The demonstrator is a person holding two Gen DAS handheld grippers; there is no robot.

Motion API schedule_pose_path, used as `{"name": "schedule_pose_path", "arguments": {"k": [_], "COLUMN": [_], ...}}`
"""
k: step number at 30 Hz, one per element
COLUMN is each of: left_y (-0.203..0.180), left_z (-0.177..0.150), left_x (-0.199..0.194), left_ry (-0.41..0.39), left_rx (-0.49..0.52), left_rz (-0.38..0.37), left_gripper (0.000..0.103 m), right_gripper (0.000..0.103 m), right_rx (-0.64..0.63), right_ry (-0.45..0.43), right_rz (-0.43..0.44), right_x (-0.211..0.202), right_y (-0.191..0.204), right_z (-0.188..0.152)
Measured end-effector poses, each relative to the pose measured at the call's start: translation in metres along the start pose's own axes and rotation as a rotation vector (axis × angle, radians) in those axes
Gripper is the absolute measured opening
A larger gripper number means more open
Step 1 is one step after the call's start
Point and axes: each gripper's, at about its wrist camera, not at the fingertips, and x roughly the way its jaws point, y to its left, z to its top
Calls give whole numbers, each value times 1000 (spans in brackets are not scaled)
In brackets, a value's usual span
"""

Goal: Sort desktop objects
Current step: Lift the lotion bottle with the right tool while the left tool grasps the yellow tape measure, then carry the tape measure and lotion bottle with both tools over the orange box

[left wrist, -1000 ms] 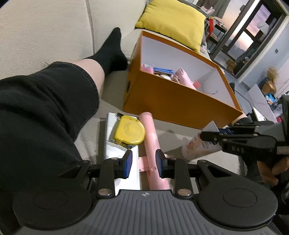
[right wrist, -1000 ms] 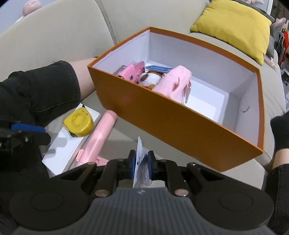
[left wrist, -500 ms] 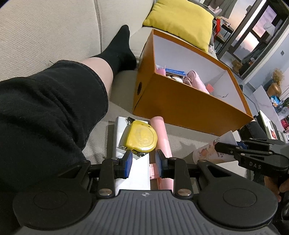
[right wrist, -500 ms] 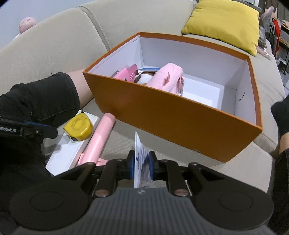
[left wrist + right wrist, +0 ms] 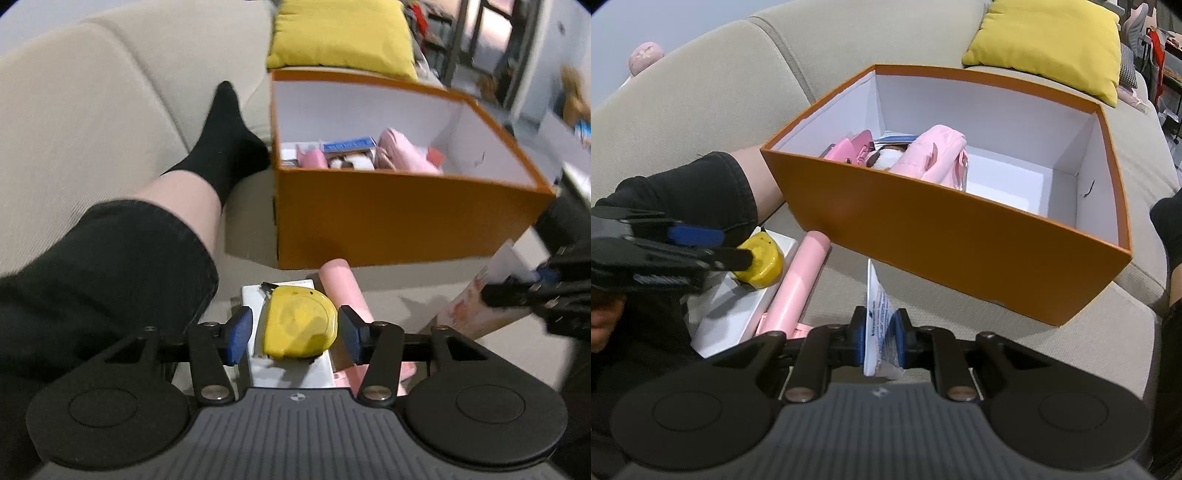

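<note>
In the left wrist view, our left gripper (image 5: 295, 328) has just been opening its jaws, and they now stand wide on either side of the yellow tape measure (image 5: 300, 324), which sits between the blue pads (image 5: 239, 330) without either one pressing on it. A second ago the jaws were narrow and pointed at the gap between the tape and the pink tube (image 5: 341, 291); now the tape is centred between them. It rests on a white slab (image 5: 288, 365) on the sofa (image 5: 92, 110), just in front of the orange box (image 5: 388, 221). We judge this as the set-up for a grasp: the jaws only need to close. The box already holds pink items and a blue packet. At the right edge, blurred, the other gripper carries a packet (image 5: 476, 302).

In the right wrist view, our right gripper (image 5: 881, 338) is clamped on that white packet (image 5: 879, 325), which stands edge-up between the pads just as it did a second ago. It hovers near the box's (image 5: 942, 236) front wall, not yet over the opening, so we judge the packet is waiting to be dropped in. To the left, the left gripper (image 5: 738, 247) straddles the tape (image 5: 764, 264), with the tube (image 5: 798, 284) just beside it.
</note>
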Motion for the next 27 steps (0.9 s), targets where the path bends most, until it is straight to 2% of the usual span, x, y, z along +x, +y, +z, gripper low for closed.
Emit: {"name": "schedule_pose_path", "arguments": {"k": [4,10,13,16,21,27], "left_y": [-11,-8,-5,-4,2,5], "left_z": [0,-3,-1,-1,0,3], "left_x": [17,30,34,34,31,6], "left_ry": [45,70,71,72,64,23], "left_rx": [48,38,28,19,-32,-67], "left_rz": [24,34,30,24,4,-27], "left_gripper": [60,61,59,58,57,57], "right_gripper": [16,16,16,16,16,16], "right_rx": [3,10,31,48,36,33], "right_ry": [-16,-26,-25,-23,-31,-56], "right_rz": [9,14,56,88,78,76], "right_x": [-6,-8,-7,-5,-8,-23], "right_y": [-1,-6,-8,-8,-5,-10], "right_z": [2,3,4,7,7,6]}}
